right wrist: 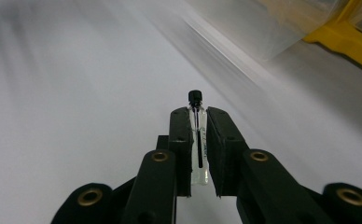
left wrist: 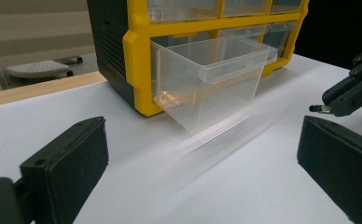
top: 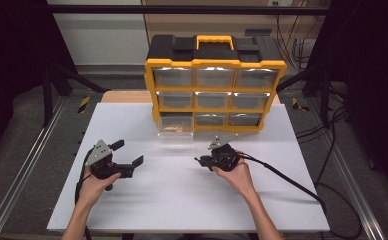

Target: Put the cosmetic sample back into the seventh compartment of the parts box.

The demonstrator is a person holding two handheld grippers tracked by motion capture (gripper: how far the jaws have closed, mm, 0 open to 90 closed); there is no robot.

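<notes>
High view: right gripper (top: 200, 160) sits just right of frame centre with its tip pointing left in the frame, the organizer (top: 215, 83) standing above it at top centre. The pulled-out drawer (top: 176, 129), bottom-left cell of the cabinet, lies up and to the left of that tip, near but apart. Left gripper (top: 130, 153) rests at centre left, jaws spread wide, nothing between them; it looks about as near the drawer as the right one.

Left gripper view: drawer (left wrist: 210, 80) at frame centre, clear plastic, projecting from the yellow frame, open top. Right gripper's tip enters at the right edge with the vial's (left wrist: 317, 108) capped end poking out toward the drawer.

Right gripper view: jaws clamped on the vial (right wrist: 197, 133), long axis in line with the jaws, black cap leading at frame centre. Drawer corner and yellow frame blur in the upper right. Judgement: delivery needs travel toward upper right and a lift over the drawer wall.
</notes>
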